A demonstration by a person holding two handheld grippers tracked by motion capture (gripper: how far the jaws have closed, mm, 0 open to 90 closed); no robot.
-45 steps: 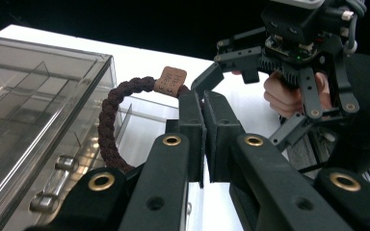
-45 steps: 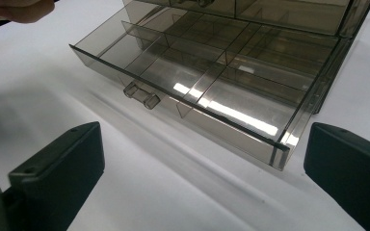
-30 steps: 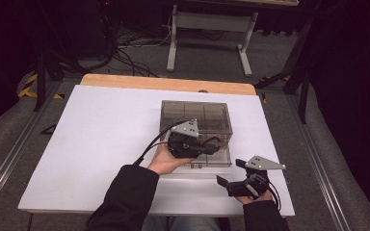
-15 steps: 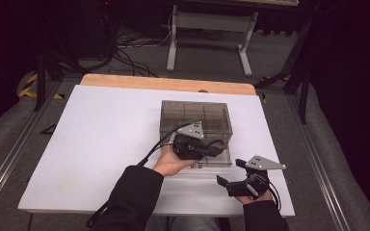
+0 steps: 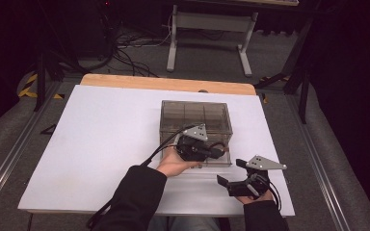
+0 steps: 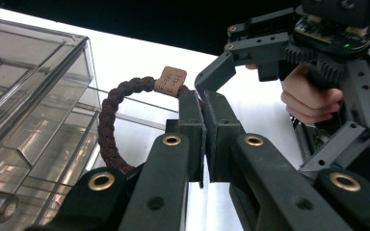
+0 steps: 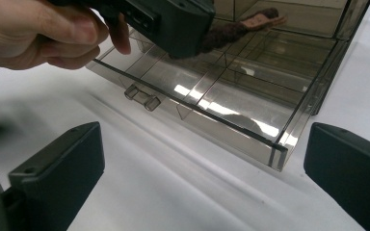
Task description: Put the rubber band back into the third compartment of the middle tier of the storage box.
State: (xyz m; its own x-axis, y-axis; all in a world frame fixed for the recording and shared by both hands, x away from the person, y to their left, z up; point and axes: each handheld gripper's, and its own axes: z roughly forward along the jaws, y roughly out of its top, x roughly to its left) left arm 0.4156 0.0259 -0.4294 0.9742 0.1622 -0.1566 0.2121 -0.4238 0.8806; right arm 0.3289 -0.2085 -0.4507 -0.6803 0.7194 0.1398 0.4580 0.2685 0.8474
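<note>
While R tongs (image 5: pixel 232 174) gape, L tongs (image 6: pixel 204 103) pinch bracelet (image 6: pixel 107 126).

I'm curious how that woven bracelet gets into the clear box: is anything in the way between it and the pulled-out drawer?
Nothing visible blocks it. The left gripper holds the bracelet, jaws shut on it, right over the open drawer of the clear box. The drawer has no lid, and the right gripper waits open, off to the side.
</note>
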